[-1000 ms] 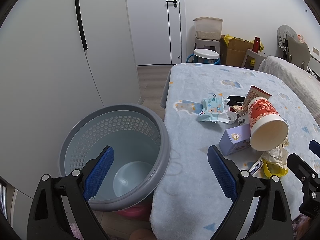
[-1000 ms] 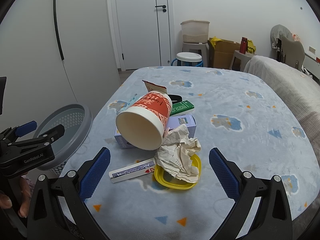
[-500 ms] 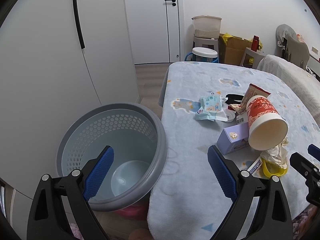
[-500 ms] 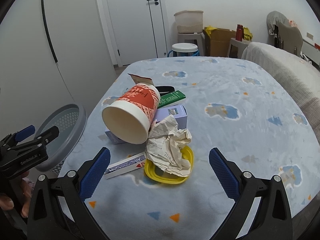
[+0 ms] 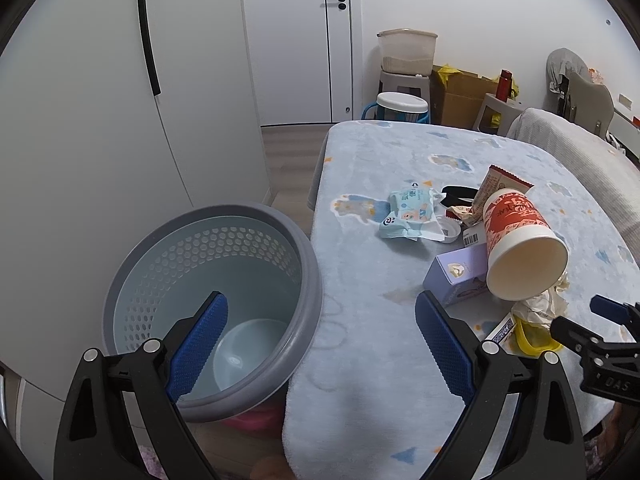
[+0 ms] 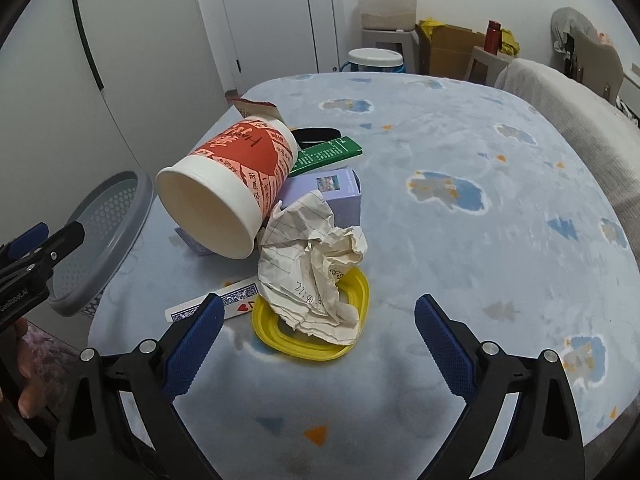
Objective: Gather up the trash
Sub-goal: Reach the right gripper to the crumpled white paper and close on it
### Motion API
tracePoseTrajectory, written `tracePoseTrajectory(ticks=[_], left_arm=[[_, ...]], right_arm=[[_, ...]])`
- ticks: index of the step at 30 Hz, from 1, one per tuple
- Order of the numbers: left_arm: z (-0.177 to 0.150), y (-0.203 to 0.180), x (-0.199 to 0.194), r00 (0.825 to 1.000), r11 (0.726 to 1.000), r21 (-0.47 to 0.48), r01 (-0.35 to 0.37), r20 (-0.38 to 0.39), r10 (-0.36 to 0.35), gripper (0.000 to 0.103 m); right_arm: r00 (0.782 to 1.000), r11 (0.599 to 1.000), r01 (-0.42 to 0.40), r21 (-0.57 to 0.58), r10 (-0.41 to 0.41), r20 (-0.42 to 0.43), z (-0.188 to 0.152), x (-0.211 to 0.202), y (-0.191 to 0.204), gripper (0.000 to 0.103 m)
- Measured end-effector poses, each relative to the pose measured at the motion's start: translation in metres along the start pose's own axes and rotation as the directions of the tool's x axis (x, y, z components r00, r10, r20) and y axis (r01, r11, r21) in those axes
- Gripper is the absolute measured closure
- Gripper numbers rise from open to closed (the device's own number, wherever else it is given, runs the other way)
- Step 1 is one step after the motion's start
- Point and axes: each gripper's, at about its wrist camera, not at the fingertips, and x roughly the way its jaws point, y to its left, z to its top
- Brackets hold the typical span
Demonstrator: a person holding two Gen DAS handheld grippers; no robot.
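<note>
The right claw (image 6: 316, 340) stands with its blue pads wide apart and nothing between them, though the jaws have just been closing a little; it hangs low over the near part of the desk (image 6: 460, 152), which is covered in a pale blue fleece cloth printed with clouds. Just ahead of it lies a crumpled ball of lined white paper (image 6: 312, 264), resting on a flat yellow plastic lid (image 6: 356, 340) and touching the rim of a tipped red-and-white paper cup (image 6: 232, 196). The cup leans on a small lilac cardboard box (image 6: 340, 196), with a green box (image 6: 328, 154) behind and a blue-backed card packet (image 6: 212, 302) beside the lid.

The paper is probably the next piece to go. It should be very light and soft, crushing rather than slipping, so a pinch across its bulging middle ought to hold; a low bite risks catching the thin lid beneath. The cup looks light too but easily dented and prone to roll, and may shift when the paper is drawn away.

The left claw (image 5: 320, 344) is also spread open and empty, poised above the grey perforated plastic bin (image 5: 256, 216) that stands on the floor against the desk's edge, apparently holding only a pale bowl-like shape at its bottom. Blue wet-wipe packets (image 5: 410, 210) lie farther along the desk.
</note>
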Motion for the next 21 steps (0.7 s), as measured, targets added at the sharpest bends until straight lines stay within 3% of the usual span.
tracePoseTrajectory(ticks=[9, 21], left_arm=[[0.000, -0.005, 0.002, 1.000, 1.000, 0.008, -0.001, -0.007, 0.001, 0.012], [0.000, -0.007, 0.004, 1.000, 1.000, 0.013, 0.010, -0.012, -0.010, 0.012]], right_arm=[[0.999, 1.000, -0.009, -0.021, 0.008, -0.038, 0.009, 0.023, 0.001, 0.029], [0.999, 0.996, -0.043, -0.072, 0.042, -0.019, 0.010, 0.024, 0.013, 0.062]])
